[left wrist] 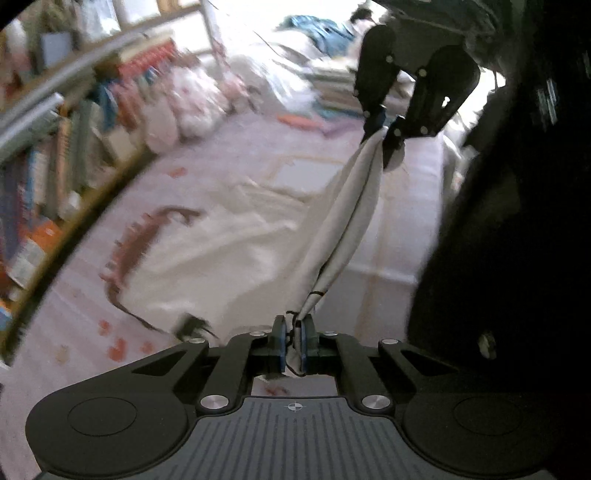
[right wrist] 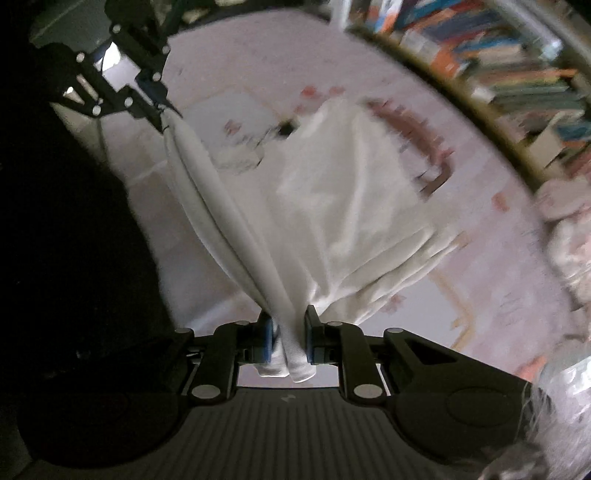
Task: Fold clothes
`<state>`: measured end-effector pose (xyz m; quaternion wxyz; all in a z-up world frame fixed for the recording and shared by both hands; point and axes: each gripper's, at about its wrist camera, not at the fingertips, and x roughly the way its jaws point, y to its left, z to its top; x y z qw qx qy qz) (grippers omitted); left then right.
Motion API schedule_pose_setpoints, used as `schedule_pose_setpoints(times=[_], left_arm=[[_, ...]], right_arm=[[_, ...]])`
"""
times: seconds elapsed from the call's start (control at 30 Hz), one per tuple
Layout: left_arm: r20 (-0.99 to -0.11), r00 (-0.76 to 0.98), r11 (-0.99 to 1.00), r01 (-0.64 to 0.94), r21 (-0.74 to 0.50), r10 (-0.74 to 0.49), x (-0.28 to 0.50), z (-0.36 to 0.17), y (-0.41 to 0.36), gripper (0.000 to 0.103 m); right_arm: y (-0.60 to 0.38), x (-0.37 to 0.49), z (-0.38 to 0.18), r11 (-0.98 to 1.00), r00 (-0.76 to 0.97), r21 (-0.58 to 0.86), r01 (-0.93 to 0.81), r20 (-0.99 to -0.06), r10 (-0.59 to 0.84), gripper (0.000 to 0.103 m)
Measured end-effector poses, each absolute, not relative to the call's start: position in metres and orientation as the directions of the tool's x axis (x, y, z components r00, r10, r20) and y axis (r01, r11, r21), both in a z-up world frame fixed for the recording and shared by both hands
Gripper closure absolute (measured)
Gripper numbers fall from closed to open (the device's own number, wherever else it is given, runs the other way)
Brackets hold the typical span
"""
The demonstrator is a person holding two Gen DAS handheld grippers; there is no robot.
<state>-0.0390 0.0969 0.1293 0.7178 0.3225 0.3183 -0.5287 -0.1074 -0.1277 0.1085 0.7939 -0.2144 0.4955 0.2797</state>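
A white garment with a dark red print hangs down onto the pale bed cover, its top edge pulled taut between both grippers. My left gripper is shut on one end of that edge, where a thin black thread shows. In the same view my right gripper grips the other end, up at the right. In the right wrist view my right gripper is shut on a bunched fold of the white garment, and the left gripper holds the far end at the upper left.
A long bookshelf full of books runs along one side of the bed; it also shows as the bookshelf. Pink plush toys and piled clothes lie at the far end. A dark-clothed person stands close by.
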Motion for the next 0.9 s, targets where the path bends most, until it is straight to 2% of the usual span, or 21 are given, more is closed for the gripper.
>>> schedule_pose_setpoints(times=[0.27, 0.43, 0.7, 0.9], left_arm=[[-0.703, 0.397, 0.359, 0.909, 0.212, -0.590, 0.000, 0.162, 0.084, 0.097], [-0.683, 0.450, 0.421, 0.879, 0.225, -0.575, 0.022, 0.160, 0.077, 0.097], [-0.713, 0.453, 0.491, 0.854, 0.173, -0.535, 0.079, 0.137, 0.067, 0.097], [-0.777, 0.403, 0.522, 0.845, 0.114, -0.483, 0.127, 0.095, 0.054, 0.096]], right_arm=[[-0.145, -0.071, 0.148, 0.775, 0.527, -0.185, -0.604, -0.822, 0.215, 0.089], [-0.156, -0.044, 0.152, 0.792, 0.583, -0.216, -0.572, -0.786, 0.207, 0.089], [-0.168, 0.022, 0.123, 0.813, 0.574, -0.189, -0.551, -0.793, 0.204, 0.089], [-0.175, 0.074, 0.084, 0.825, 0.496, -0.138, -0.548, -0.848, 0.187, 0.089]])
